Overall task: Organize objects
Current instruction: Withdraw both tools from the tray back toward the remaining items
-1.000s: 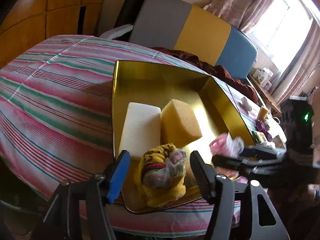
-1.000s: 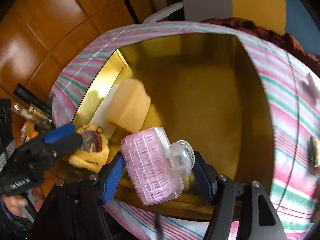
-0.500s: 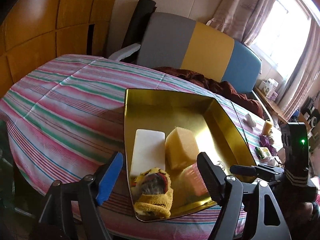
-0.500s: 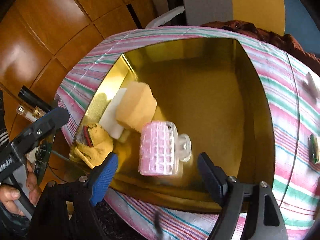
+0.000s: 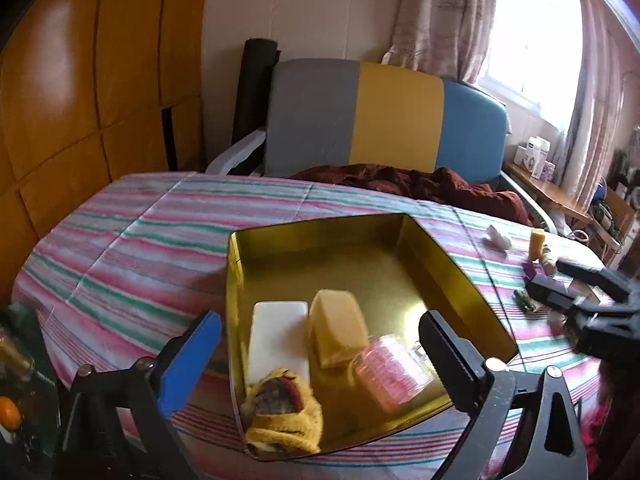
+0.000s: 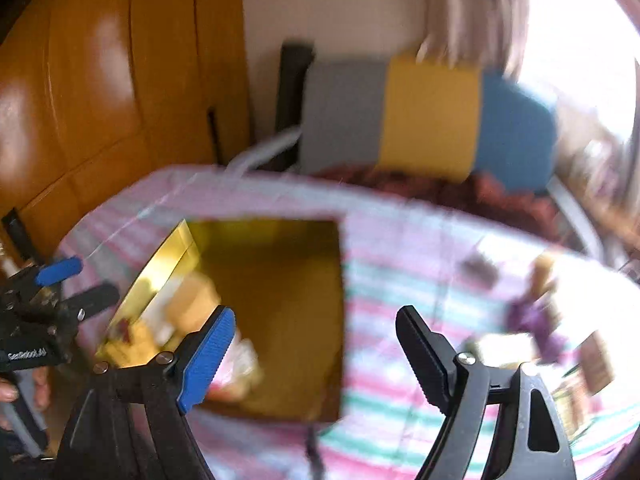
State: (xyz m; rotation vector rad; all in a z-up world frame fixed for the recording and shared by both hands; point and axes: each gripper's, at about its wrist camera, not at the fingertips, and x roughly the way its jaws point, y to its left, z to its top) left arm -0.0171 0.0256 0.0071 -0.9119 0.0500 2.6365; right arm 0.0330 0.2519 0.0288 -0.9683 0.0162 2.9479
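A gold tin box (image 5: 452,264) sits on the striped tablecloth (image 5: 132,240). In it lie a white block (image 5: 278,338), a yellow sponge (image 5: 338,330), a pink plastic case (image 5: 390,374) and a yellow plush bundle (image 5: 286,420). My left gripper (image 5: 320,354) is open and empty, raised over the box's near end. My right gripper (image 6: 312,356) is open and empty, over the box's right edge (image 6: 340,304); its view is blurred. The right gripper also shows at the right of the left wrist view (image 5: 588,288).
Small items lie on the cloth to the right: a white piece (image 5: 496,237), a yellow cylinder (image 5: 537,244), a purple object (image 5: 538,274), a green item (image 5: 524,300). A grey, yellow and blue chair (image 5: 384,120) stands behind the table. Wooden panels (image 5: 80,80) are at left.
The right gripper let go of the pink case, which now lies in the box, and swung up and to the right. The left gripper pulled back and up from the plush bundle.
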